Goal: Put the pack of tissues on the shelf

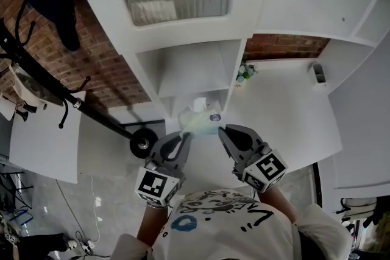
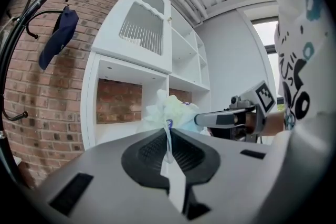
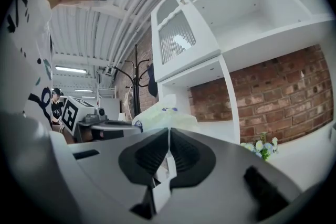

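**Both jaws pinched on the wrapper, pack hanging just ahead of the tips**

Your left gripper [image 1: 184, 137] and right gripper [image 1: 222, 130] are each clamped tight on a thin flap of the soft, pale-green and white plastic-wrapped pack of tissues [image 1: 203, 119]. The film runs straight into the seam between the pads in both gripper views.

The pack's bulk sits just beyond both sets of tips. It is ahead and to the right of the left jaws, and ahead and to the left of the right jaws. Its long axis runs across from one gripper to the other, so you carry it broadside on. Neither hand looks clearly nearer to it.

The open lower compartment of the white wooden shelf unit [image 1: 201, 33] lies directly past the pack from the tips. I judge the coming move a straight push forward with both hands together.

On the wrapper, only a small purple mark [image 2: 185, 104] shows, too small to read. The black square markers on the cubes carry no letters.
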The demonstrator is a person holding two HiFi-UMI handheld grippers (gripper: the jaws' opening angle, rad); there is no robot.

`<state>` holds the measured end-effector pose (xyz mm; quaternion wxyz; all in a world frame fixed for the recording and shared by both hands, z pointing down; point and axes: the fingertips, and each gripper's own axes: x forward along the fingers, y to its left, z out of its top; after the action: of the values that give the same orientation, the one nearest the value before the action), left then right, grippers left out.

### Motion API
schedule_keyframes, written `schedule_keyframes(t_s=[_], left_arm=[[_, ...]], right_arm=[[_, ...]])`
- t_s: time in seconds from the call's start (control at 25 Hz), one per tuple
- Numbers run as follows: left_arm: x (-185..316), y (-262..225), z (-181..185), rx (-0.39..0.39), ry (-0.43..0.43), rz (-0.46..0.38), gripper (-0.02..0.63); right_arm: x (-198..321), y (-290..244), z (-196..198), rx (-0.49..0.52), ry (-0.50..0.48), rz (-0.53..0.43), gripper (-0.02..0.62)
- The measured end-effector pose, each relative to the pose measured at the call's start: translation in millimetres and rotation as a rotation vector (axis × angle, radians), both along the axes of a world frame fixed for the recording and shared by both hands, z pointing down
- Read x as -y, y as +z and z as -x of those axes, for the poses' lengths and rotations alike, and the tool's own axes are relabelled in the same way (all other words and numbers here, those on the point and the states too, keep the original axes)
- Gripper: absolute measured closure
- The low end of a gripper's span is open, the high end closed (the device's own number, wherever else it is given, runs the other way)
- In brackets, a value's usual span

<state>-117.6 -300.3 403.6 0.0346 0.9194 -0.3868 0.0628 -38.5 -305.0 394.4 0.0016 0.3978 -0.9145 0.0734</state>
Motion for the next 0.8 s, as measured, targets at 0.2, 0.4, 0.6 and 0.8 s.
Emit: schedule_keyframes(t_s=[0.2, 0.4, 0.6, 0.8], left_arm=[[29, -8, 5, 0.014, -0.009, -0.032, 0.583], [54, -14, 8, 0.019, -0.012, -0.056, 0.583], [81, -14, 12, 0.041, -0.034, -0.075, 0.583], [108, -10, 18, 0.031, -0.073, -0.05, 0.583]], right_arm=[[27, -6, 5, -0.038, 0.026, -0.042, 0.566], [54, -6, 5, -0.058, 0.04, -0.05, 0.565], [82, -6, 10, -0.053, 0.053, -0.043, 0.566], [106, -3, 17, -0.094, 0.063, -0.05, 0.565]])
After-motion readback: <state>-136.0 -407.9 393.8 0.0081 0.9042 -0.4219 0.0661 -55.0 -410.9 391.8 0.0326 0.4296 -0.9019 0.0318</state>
